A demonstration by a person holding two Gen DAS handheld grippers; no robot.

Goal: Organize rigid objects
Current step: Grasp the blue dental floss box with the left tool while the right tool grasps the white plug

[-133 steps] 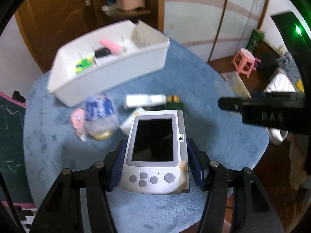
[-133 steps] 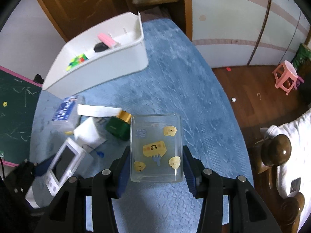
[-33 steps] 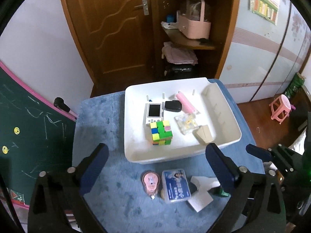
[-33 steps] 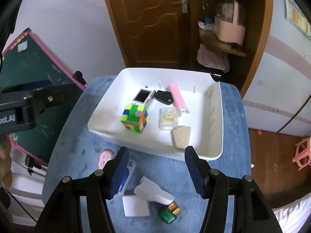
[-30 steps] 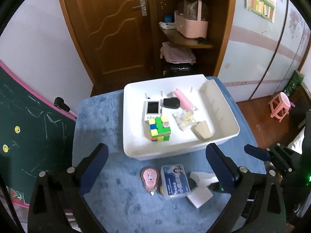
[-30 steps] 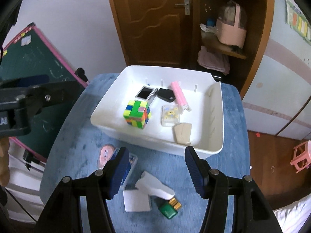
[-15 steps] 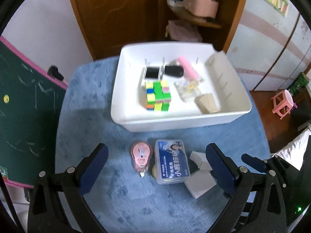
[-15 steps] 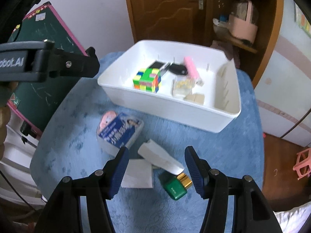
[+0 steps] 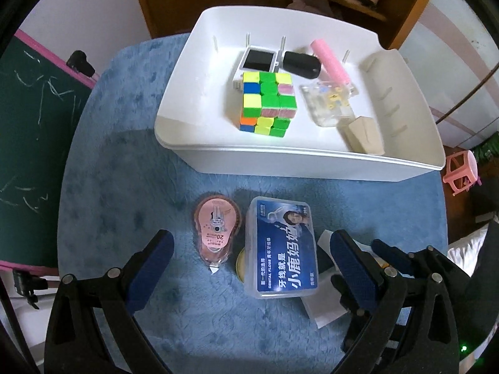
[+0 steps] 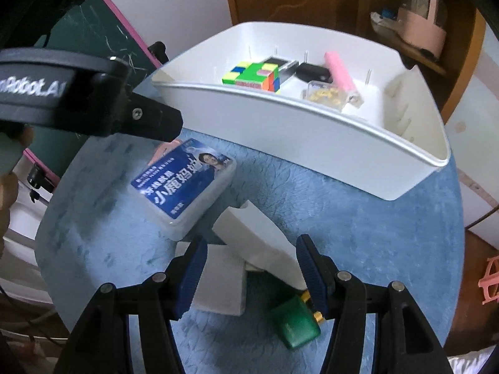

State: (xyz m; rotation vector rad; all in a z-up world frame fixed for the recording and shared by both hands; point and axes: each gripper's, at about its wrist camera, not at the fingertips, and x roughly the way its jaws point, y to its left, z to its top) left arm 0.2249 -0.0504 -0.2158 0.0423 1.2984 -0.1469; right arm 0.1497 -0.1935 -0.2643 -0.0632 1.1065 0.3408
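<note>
A white bin (image 9: 296,162) (image 10: 312,131) on the blue table holds a colour cube (image 9: 266,103), a small white handheld device (image 9: 257,62), a black item (image 9: 301,64), a pink stick (image 9: 332,62), a clear box (image 9: 329,104) and a tan block (image 9: 365,132). In front of it lie a blue-labelled floss box (image 9: 282,261) (image 10: 184,184) and a pink tape dispenser (image 9: 216,233). My left gripper (image 9: 249,271) is open, its jaws either side of both. My right gripper (image 10: 251,268) is open over a white box (image 10: 265,243), with a white card (image 10: 218,280) and a green bottle (image 10: 294,322) beside it.
The round table (image 9: 131,162) has edges close on all sides. A chalkboard (image 9: 28,99) stands to the left. A wooden door and shelf are behind the bin. A pink stool (image 9: 463,171) is on the floor at the right.
Both grippers, which held the handheld device and the clear box 4.4 s ago, are empty; those items lie in the bin. Both grippers have dropped lower toward the loose items before the bin.
</note>
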